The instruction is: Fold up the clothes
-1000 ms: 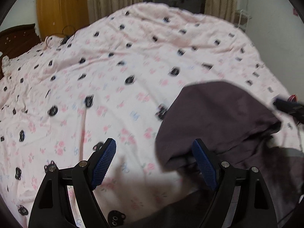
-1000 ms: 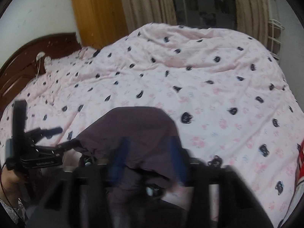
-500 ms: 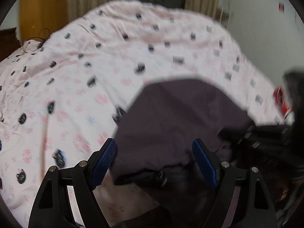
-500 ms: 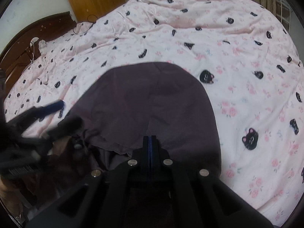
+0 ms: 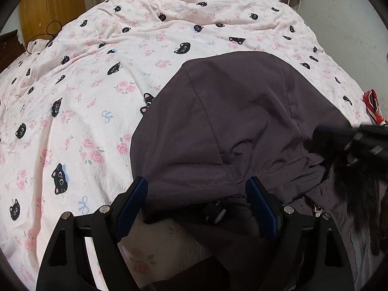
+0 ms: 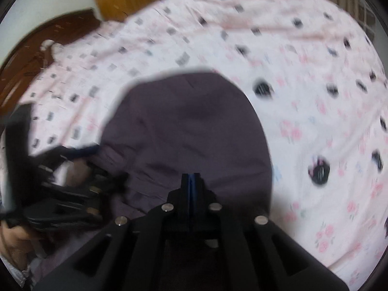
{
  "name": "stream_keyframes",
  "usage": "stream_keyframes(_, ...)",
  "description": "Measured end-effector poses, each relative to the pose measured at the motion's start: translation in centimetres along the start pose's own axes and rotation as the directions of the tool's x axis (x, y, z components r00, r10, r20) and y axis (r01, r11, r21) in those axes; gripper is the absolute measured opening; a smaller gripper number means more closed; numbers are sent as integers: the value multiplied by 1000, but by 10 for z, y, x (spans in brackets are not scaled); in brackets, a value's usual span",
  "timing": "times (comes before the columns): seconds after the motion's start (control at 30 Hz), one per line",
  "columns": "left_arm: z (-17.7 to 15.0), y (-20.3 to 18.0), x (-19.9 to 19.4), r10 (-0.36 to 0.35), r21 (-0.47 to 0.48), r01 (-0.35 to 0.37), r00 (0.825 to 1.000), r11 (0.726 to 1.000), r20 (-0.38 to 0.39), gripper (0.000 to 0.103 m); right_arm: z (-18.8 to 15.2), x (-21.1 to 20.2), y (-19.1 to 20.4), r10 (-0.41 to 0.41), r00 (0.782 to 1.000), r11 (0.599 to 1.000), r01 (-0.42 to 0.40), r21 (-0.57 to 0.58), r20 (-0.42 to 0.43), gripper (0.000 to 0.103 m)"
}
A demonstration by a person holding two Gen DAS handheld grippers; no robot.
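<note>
A dark purple hooded garment (image 5: 237, 121) lies on a pink quilt with black cat faces (image 5: 97, 77); its rounded hood points away from me. My left gripper (image 5: 196, 203) is open, its blue pads either side of the hood's near seam, not closed on it. In the right wrist view the garment (image 6: 189, 126) fills the middle, blurred. My right gripper (image 6: 191, 181) has its jaws together at the hood's near edge; whether cloth sits between them is hidden. It shows at the right edge of the left wrist view (image 5: 349, 140).
The quilt covers a bed with a dark wooden headboard (image 6: 36, 48) at the left. A wooden wardrobe (image 5: 48, 4) and curtains stand behind. A red item (image 5: 373, 106) lies at the bed's right edge. A white wall is at the right.
My left gripper has moved right and closer, so the hood now sits between its open pads. My right gripper closed over the past second and stays closed, shifting with blur.
</note>
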State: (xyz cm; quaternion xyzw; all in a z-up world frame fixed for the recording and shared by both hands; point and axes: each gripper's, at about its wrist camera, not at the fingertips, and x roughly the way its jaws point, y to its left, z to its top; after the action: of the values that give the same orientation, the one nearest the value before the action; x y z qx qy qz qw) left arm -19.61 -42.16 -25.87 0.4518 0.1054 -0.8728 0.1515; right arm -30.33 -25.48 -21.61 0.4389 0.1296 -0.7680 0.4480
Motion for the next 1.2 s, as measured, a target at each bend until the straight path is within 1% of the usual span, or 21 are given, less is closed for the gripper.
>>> stream_keyframes(0.1, 0, 1, 1, 0, -3, 0, 1000, 1000, 4, 81, 20, -13, 19, 53, 997, 997, -50, -59, 56, 4)
stream_keyframes(0.17, -1, 1, 1, 0, -5, 0, 1000, 1000, 6, 81, 39, -10, 34, 79, 996, 991, -73, -109, 51, 4)
stream_keyframes(0.23, -1, 1, 0, 1, -6, -1, 1000, 1000, 9, 81, 57, 7, 47, 119, 993, 983, -118, -139, -3, 4)
stream_keyframes(0.3, -1, 0, 0, 1, -6, -1, 1000, 1000, 10, 81, 71, 27, 53, 157, 985, 975, -166, -148, -70, 4)
stream_keyframes(0.43, -2, 0, 0, 1, -9, -1, 1000, 1000, 13, 81, 87, 69, 59, 230, 955, 957, -256, -136, -187, 6)
stream_keyframes(0.53, -2, 1, 0, 0, -13, 1, 1000, 1000, 13, 81, 88, 88, 60, 232, 943, 952, -270, -145, -238, 5)
stream_keyframes(0.57, -2, 1, 1, -1, -14, 2, 1000, 1000, 13, 81, 87, 92, 58, 225, 943, 954, -264, -141, -245, 2)
stream_keyframes(0.6, -2, 1, 1, -2, -16, 2, 1000, 1000, 14, 81, 87, 96, 56, 218, 943, 956, -258, -138, -251, 2)
stream_keyframes(0.63, -2, 1, 1, -2, -16, 2, 1000, 1000, 14, 81, 87, 99, 53, 213, 944, 959, -252, -133, -254, 0)
stream_keyframes(0.77, -2, 0, 1, 2, -16, -2, 1000, 1000, 16, 81, 96, 105, 39, 195, 955, 969, -222, -104, -226, 0)
stream_keyframes(0.87, -2, 0, 1, 2, -17, -1, 1000, 1000, 17, 81, 105, 108, 24, 155, 969, 984, -168, -55, -194, 0)
stream_keyframes(0.97, -3, 0, 1, 2, -17, -1, 1000, 1000, 17, 81, 111, 105, 5, 91, 985, 996, -93, -6, -147, 0)
stream_keyframes(1.0, -3, -1, 0, 2, -17, -2, 1000, 1000, 17, 81, 112, 103, -1, 83, 987, 997, -82, 14, -137, 0)
stream_keyframes(1.03, -3, -1, 0, 2, -17, -2, 1000, 1000, 17, 81, 113, 102, -7, 100, 986, 995, -96, 39, -135, 0)
stream_keyframes(1.07, -4, -1, 0, 2, -17, -2, 1000, 1000, 16, 81, 114, 98, -12, 125, 984, 991, -118, 60, -127, 3)
stream_keyframes(1.13, -4, -1, 0, 2, -17, -1, 1000, 1000, 16, 81, 114, 84, -16, 172, 981, 984, -166, 64, -94, 4)
stream_keyframes(1.2, -4, -1, -1, 2, -17, -2, 1000, 1000, 16, 81, 114, 73, -17, 226, 971, 973, -222, 61, -75, 7)
